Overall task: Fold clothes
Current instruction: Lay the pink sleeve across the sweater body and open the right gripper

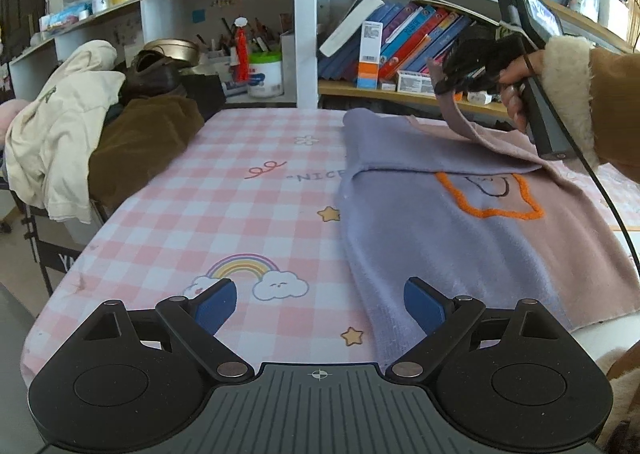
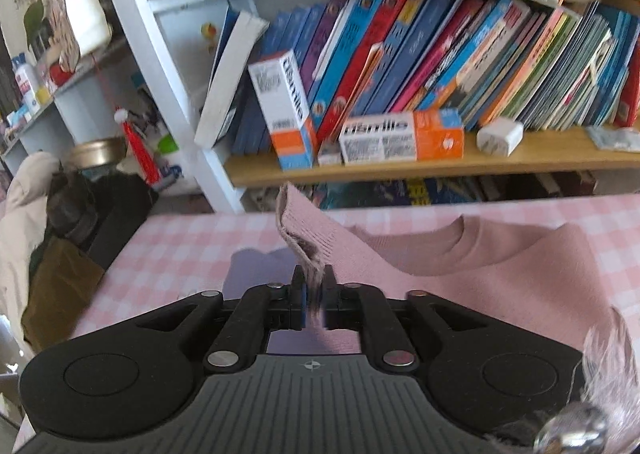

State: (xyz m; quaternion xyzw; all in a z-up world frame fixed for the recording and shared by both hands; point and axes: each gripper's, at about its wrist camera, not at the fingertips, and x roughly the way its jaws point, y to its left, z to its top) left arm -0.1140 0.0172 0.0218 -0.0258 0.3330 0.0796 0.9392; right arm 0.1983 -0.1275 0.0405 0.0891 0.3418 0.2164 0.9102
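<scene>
Spread across the right part of a table (image 1: 240, 190) covered in pink-and-white checked cloth: a soft knitted sweater (image 1: 440, 238), lilac and dusty pink, with a fuzzy orange outline stitched on the front. Long axis running away from the cameras toward the bookshelf (image 2: 440, 162) behind.

Right gripper (image 2: 314, 286) pressed together on a ribbed pink cuff (image 2: 298, 226) — the sleeve lifted off the table, draping back down to the sweater's far end in a slack diagonal. Held by a hand (image 1: 516, 86) in a fleece-cuffed brown sleeve.

Left gripper (image 1: 320, 304) spread wide and holding nothing, low over the near edge of the table, its right blue pad (image 1: 422, 304) just above the sweater's near lilac hem. Nearer of the two to that hem; the raised sleeve lies up and to the right of it.

Likely a sleeve fold inward across the body. Knit looks limp, thick, prone to sagging.

Heaped at the table's left end: cream and brown garments (image 1: 72, 134).
</scene>
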